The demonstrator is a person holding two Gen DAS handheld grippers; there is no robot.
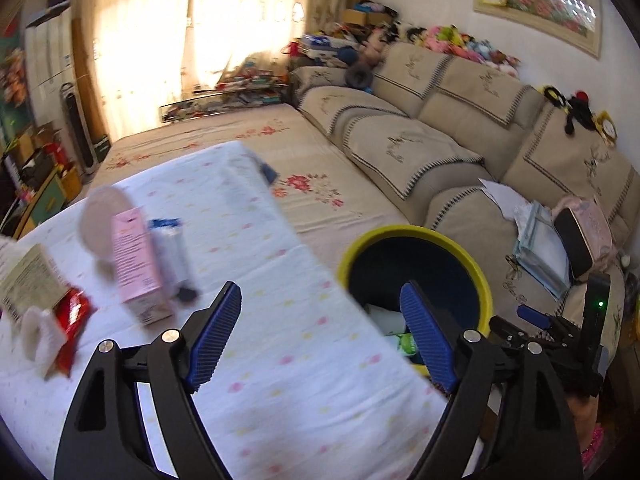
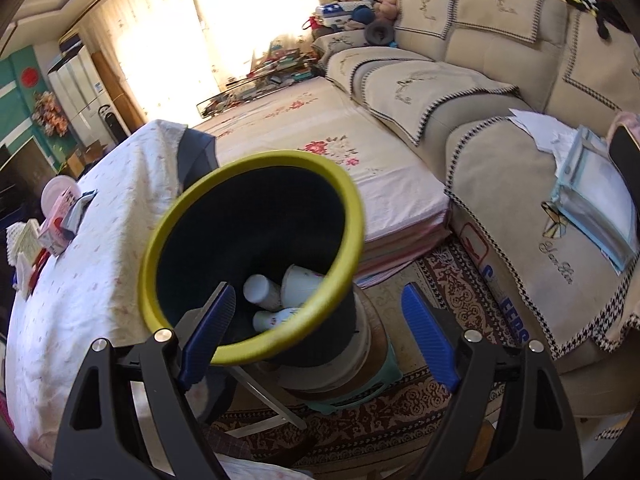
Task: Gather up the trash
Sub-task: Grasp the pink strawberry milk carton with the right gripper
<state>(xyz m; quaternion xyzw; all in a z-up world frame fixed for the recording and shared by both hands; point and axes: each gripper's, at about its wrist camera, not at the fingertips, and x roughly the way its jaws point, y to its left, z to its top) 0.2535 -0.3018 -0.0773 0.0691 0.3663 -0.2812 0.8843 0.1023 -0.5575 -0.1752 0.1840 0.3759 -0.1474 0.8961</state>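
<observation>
Left tool (image 1: 326, 334) released, right tool (image 2: 320, 336) released, "Your Love" stitched on sofa cover (image 2: 556, 258)

Pink carton (image 1: 138, 268) motion-blurred; bin (image 2: 252, 256) bottom hidden in shadow

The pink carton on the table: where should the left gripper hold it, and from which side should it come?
Probably the upper half of the pink carton, with a finger on each narrow side. It stands upright, a little tilted, so those flat sides suit the open left gripper. Come from the front, level with the table. A white bottle stands close on its right, so the gap there looks narrow.
</observation>
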